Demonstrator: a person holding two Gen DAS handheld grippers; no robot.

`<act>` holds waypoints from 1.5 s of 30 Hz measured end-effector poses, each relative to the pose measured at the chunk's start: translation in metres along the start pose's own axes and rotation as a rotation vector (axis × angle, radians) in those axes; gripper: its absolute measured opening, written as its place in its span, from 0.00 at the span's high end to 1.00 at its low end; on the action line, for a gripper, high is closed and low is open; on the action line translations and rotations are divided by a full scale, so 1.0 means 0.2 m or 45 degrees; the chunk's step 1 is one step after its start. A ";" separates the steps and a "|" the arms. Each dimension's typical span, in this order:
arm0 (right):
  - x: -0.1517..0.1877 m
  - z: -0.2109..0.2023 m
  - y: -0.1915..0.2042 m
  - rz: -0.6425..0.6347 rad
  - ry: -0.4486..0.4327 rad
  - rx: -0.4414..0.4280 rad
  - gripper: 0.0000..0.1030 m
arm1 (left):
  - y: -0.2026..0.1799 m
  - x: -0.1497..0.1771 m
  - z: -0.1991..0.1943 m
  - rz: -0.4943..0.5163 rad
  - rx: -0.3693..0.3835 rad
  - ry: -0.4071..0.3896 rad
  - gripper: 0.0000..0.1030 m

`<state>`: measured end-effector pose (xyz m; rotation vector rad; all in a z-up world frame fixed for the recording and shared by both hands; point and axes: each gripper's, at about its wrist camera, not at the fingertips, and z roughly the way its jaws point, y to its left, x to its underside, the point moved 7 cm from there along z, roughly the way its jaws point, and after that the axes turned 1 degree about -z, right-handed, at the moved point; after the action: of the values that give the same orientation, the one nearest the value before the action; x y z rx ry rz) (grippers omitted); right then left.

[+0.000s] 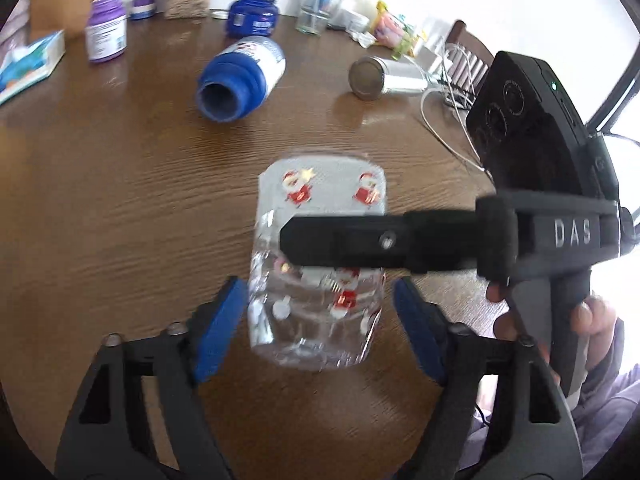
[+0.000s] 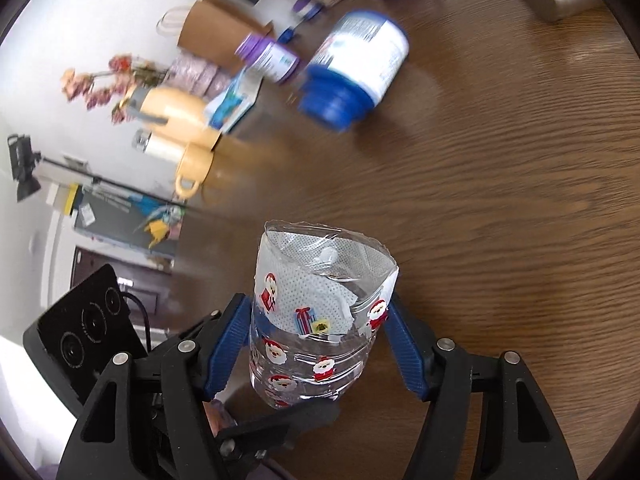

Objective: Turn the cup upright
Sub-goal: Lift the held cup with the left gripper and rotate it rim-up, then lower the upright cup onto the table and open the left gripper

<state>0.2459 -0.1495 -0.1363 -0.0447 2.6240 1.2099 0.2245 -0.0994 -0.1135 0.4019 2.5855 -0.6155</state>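
The cup (image 1: 316, 264) is clear plastic with Santa stickers and a white mesh liner. In the left wrist view it sits between my left gripper's (image 1: 320, 320) blue fingers, which stand apart from its sides. My right gripper comes in from the right; one black finger (image 1: 360, 242) crosses the cup's front. In the right wrist view the cup (image 2: 320, 320) stands between the right gripper's (image 2: 316, 344) blue pads, its cut rim pointing away; the left pad (image 2: 228, 344) touches it, the right pad (image 2: 404, 348) is close. The left gripper shows below.
On the wooden table (image 1: 120, 200): a blue-capped white jar (image 1: 240, 80) lying on its side, a metal can (image 1: 380, 76) on its side, a purple bottle (image 1: 106, 28), a blue jar (image 1: 254, 14), a glass (image 1: 318, 10), cables (image 1: 448, 92), yellow mugs (image 2: 184, 120).
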 end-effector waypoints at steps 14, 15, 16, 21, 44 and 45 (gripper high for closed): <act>0.06 0.07 0.10 -0.046 0.027 0.065 0.27 | 0.06 0.09 -0.09 0.007 0.001 -0.027 0.43; 0.06 0.07 0.10 -0.039 0.025 0.056 0.27 | 0.07 0.09 -0.09 0.008 -0.001 -0.025 0.43; 0.05 0.07 0.11 -0.036 0.024 0.050 0.27 | 0.06 0.10 -0.10 0.012 0.010 -0.025 0.43; 0.03 0.10 0.17 -0.105 -0.004 0.103 0.32 | 0.12 0.12 -0.16 -0.024 0.028 -0.055 0.41; -0.06 0.13 0.28 -0.242 -0.011 0.115 0.34 | 0.21 0.06 -0.19 -0.055 -0.024 -0.106 0.42; -0.08 0.15 0.30 -0.251 -0.008 0.117 0.34 | 0.23 0.04 -0.20 -0.058 -0.038 -0.113 0.42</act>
<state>0.2597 -0.0901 -0.1065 -0.2753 2.5937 1.0217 0.2206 -0.0384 -0.1020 0.2996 2.5225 -0.5959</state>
